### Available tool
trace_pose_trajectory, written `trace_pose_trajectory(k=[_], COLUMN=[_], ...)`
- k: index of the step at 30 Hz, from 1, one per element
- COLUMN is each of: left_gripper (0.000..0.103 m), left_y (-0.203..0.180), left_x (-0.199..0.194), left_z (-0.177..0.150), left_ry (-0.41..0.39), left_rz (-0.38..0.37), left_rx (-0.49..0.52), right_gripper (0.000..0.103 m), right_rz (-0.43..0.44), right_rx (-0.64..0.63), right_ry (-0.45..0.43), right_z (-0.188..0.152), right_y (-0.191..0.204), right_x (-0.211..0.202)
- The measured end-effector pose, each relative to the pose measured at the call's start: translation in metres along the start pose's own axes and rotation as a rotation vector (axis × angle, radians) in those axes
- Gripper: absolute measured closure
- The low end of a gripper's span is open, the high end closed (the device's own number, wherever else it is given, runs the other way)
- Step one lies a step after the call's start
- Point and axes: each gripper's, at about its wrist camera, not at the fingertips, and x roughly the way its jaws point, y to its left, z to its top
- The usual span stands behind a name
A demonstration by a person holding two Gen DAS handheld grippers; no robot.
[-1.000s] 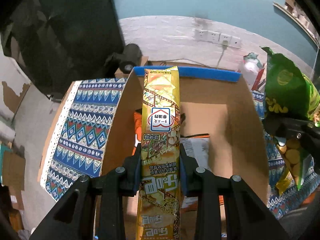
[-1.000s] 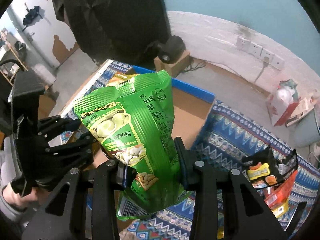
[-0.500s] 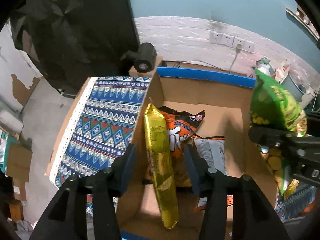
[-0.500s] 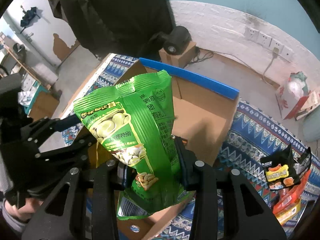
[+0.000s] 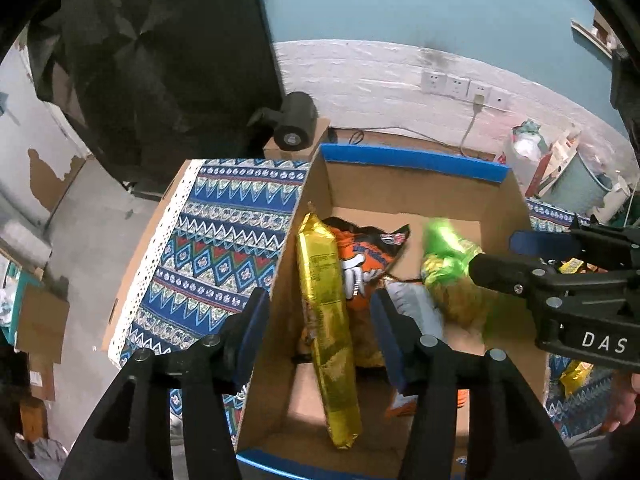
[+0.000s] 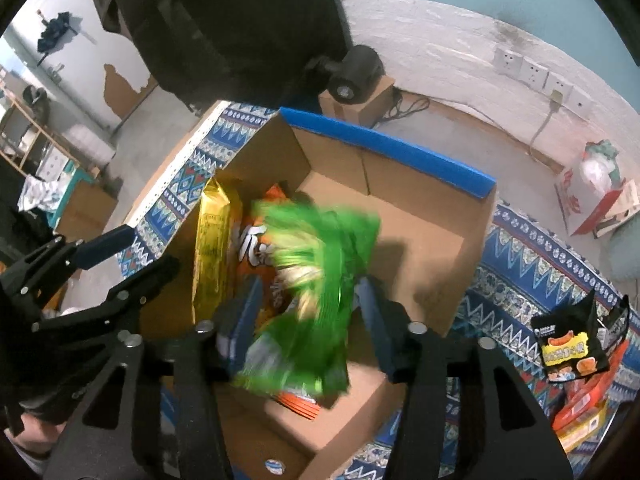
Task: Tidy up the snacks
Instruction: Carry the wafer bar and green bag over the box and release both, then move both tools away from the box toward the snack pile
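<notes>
A cardboard box (image 5: pixel 416 196) with blue-taped edges stands on a patterned cloth; it also shows in the right wrist view (image 6: pixel 420 216). Inside lie a long yellow snack pack (image 5: pixel 326 312), an orange bag (image 5: pixel 360 264) and a white packet (image 5: pixel 416 308). A green bag of nuts (image 6: pixel 308 280) is blurred, loose between my right fingers and dropping into the box; it shows in the left wrist view (image 5: pixel 448 260) too. My left gripper (image 5: pixel 320 320) is open and empty above the box's left side. My right gripper (image 6: pixel 308 320) is open above the box.
Loose snack packs (image 6: pixel 568 348) lie on the cloth (image 6: pixel 520 280) right of the box. A black device on a small carton (image 5: pixel 294 124) stands behind the box. Wall sockets, a cable and a white bag (image 5: pixel 528 152) are at the back right.
My left gripper opened and the yellow pack dropped into the box along its left wall. My right gripper moved over the box and opened, and the green bag is falling in.
</notes>
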Motion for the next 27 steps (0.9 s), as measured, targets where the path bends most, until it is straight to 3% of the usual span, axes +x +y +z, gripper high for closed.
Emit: trace_pose_trajectory(k=[12, 17, 27], left_gripper=[0.044, 0.034, 0.03], left_y=[-0.033, -0.053, -0.118], left_x=[-0.02, -0.025, -0.034], left_z=[0.003, 0.003, -0.004], left_ry=[-0.044, -0.058, -0.055], left_rz=[-0.034, -0.04, -0.091], left_rx=[0.067, 0.108, 0.237], right_gripper=[0.037, 0.032, 0.028], right_rz=[-0.036, -0.077, -0.144], right_rx=[-0.005, 0.002, 0.067], right_ry=[-0.074, -0.091, -0.1], right_z=[-0.015, -0.029, -0.068], right_y=[-0.016, -0.031, -0.082], right_x=[-0.049, -0.067, -0.1])
